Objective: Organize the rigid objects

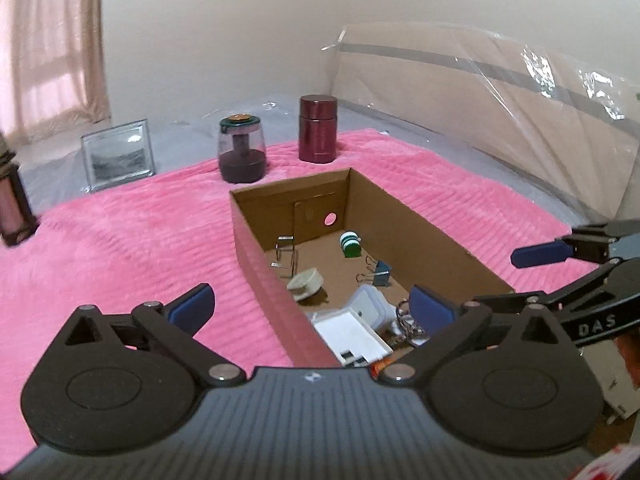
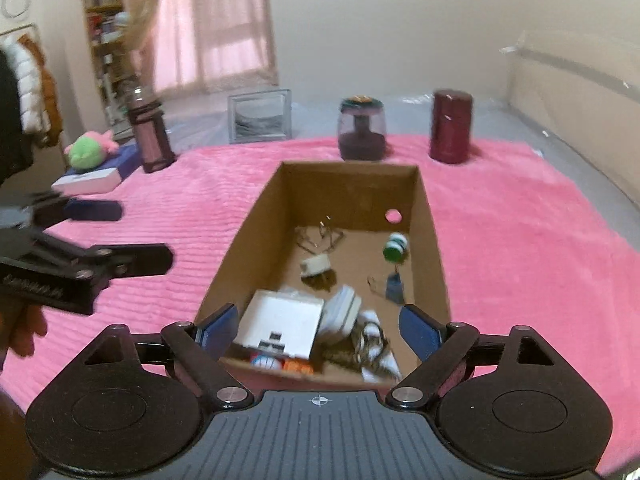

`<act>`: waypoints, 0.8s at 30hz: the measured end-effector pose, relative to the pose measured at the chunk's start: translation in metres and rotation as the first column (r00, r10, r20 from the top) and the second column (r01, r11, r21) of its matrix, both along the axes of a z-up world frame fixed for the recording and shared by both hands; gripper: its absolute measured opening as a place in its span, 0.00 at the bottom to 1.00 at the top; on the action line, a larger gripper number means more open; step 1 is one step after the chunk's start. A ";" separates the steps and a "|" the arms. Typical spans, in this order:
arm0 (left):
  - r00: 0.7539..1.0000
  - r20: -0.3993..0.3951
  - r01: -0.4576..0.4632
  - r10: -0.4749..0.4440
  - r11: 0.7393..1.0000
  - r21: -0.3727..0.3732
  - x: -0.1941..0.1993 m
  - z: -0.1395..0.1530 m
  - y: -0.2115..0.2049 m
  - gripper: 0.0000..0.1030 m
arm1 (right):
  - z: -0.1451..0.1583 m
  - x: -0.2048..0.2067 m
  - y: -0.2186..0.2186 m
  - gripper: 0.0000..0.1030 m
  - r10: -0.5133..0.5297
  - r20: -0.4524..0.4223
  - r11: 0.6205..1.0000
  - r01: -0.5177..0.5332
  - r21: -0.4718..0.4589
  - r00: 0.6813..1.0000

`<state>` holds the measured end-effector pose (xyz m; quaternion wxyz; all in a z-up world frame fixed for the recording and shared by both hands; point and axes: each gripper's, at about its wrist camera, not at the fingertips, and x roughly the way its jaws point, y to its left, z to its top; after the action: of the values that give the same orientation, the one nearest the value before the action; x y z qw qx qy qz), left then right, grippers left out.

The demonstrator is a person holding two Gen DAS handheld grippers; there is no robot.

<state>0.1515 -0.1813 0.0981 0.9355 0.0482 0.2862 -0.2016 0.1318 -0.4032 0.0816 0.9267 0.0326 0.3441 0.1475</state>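
Pink blanket point(image 1: 120, 240) under cardboard box point(image 1: 420, 232) of small items. Left gripper point(image 1: 312, 308) and right gripper point(image 2: 316, 328) spread, empty. Maroon canister point(image 1: 318, 128) likely rigid, slick: grip mid-body.

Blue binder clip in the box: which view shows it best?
Left wrist view: the binder clip is sharp, with its wire handles distinct on the box floor. In the right wrist view the clip is motion-blurred, a dark smear near the right wall.

A home bedroom: a bed spread with a pink blanket point(image 2: 500, 216), pale curtains point(image 2: 224, 28) at the window, a crowded bookshelf point(image 2: 104, 20), coats point(image 2: 34, 80) hanging, and a plush toy point(image 2: 90, 150).
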 end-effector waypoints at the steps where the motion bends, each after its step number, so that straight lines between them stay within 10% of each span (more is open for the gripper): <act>1: 1.000 -0.004 -0.013 0.013 1.000 -0.010 -0.006 0.000 0.003 0.99 | 0.000 -0.004 0.000 0.82 -0.009 -0.002 1.000 0.009 0.003 1.000; 24: 0.943 -0.212 -0.272 0.258 0.961 -0.040 -0.094 -0.034 0.053 0.99 | -0.009 -0.067 0.010 0.82 -0.084 -0.161 0.992 0.098 0.079 0.983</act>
<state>0.0574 -0.1286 0.0641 0.9207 -0.0439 0.3779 -0.0875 0.0648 -0.3936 0.0722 0.9002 0.1001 0.4075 0.1167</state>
